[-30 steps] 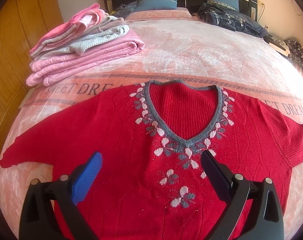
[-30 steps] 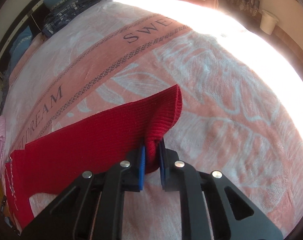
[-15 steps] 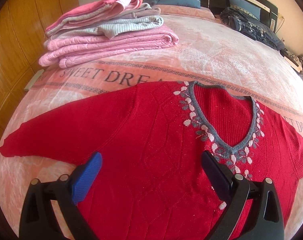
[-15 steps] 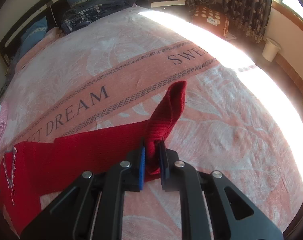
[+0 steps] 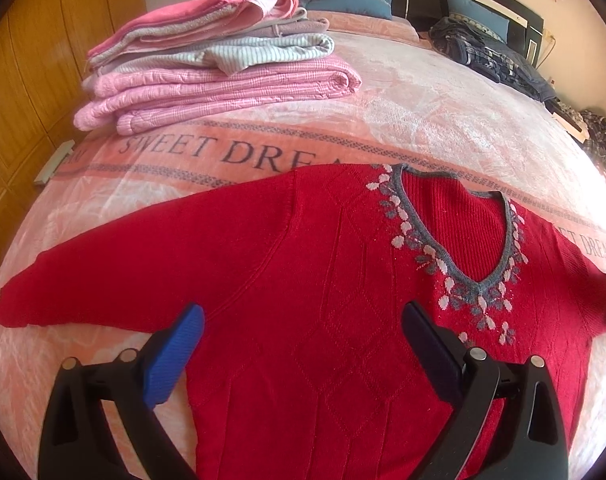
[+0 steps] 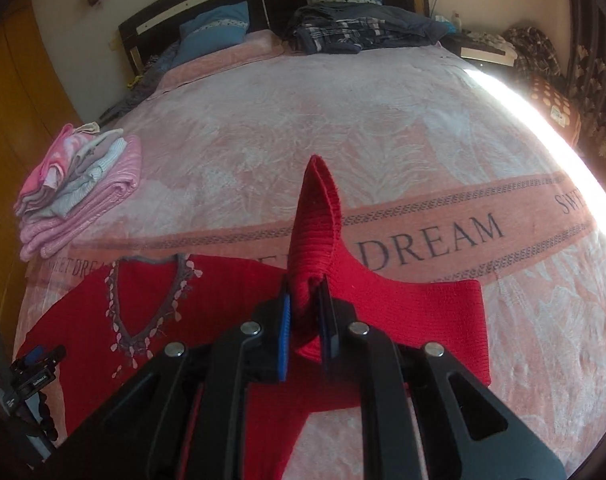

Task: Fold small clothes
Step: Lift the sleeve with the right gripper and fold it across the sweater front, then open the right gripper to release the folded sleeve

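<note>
The red sweater [image 5: 303, 320] lies flat on the pink blanket [image 5: 423, 112], with bare blanket far of its collar. The left gripper [image 5: 303, 344] hovers spread over it. The right gripper [image 6: 306, 332] pinches the sleeve cuff [image 6: 317, 208] (now lifted upright, carried leftward since a second ago). Folded clothes [image 5: 215, 68] sit far left.

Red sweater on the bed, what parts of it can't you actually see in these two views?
- Hem of the red sweater: cut off by the bottom edge of the left wrist view, behind the open left gripper.
- Pinched sleeve cuff: right wrist view, hidden between the right gripper pads.
- Lower body: right wrist view, covered by the gripper frame.
</note>
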{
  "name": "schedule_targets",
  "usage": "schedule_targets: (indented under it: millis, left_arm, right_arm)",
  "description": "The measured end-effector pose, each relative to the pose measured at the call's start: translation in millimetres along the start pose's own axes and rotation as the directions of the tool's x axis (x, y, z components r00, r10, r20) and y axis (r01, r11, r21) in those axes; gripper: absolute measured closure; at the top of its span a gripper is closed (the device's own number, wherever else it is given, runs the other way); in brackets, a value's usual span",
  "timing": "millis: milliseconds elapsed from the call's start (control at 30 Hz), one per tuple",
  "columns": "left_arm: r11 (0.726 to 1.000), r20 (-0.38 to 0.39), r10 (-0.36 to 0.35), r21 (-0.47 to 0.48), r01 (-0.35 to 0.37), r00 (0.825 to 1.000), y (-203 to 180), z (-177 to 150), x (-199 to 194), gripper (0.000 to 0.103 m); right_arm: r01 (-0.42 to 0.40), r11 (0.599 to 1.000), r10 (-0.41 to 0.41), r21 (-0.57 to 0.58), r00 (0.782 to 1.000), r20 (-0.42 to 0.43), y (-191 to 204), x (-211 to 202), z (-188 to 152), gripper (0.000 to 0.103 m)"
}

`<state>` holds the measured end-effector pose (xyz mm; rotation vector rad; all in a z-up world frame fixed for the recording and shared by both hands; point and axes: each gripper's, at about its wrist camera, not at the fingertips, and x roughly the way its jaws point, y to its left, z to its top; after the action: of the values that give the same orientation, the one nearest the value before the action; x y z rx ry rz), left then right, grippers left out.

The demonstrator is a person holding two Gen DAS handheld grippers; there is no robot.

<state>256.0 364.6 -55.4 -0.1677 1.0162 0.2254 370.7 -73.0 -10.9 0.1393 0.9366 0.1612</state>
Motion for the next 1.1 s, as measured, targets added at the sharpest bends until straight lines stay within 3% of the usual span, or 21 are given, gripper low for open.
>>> schedule_targets:
  millis: [200,367,600,933,1100]
  left_arm:
    - [1.0,-0.011,-0.016,-0.021,0.016,1.0,20,-2,1,0.004]
    - [0.999,-0.022,-0.022,-0.035,0.021,1.0,36,-4,4,0.004]
    - [0.999,-0.025,-0.031,-0.029,0.031,0.999,44,-7,9,0.004]
    - [0.999,-0.031,-0.045,0.022,0.046,0.999,35,-14,16,0.004]
    - [0.998,-0.036,-0.045,0.042,0.046,0.998,29,-17,19,0.004]
  right_arm:
    - [-0.116,0.986,0.111,-0.116,0.992,-0.055,111,27,-6,0.093]
    - [-0.154,0.973,0.135,-0.173,0.984,-0.115,166,55,-22,0.093]
    - [-0.235,0.956,0.205,-0.177,0.963,-0.172,208,82,-36,0.092]
    - [-0.277,0.93,0.216,-0.241,0.944,-0.251,254,114,-62,0.092]
    - [-0.301,0.926,0.221,-0.229,0.922,-0.318,260,132,-76,0.077]
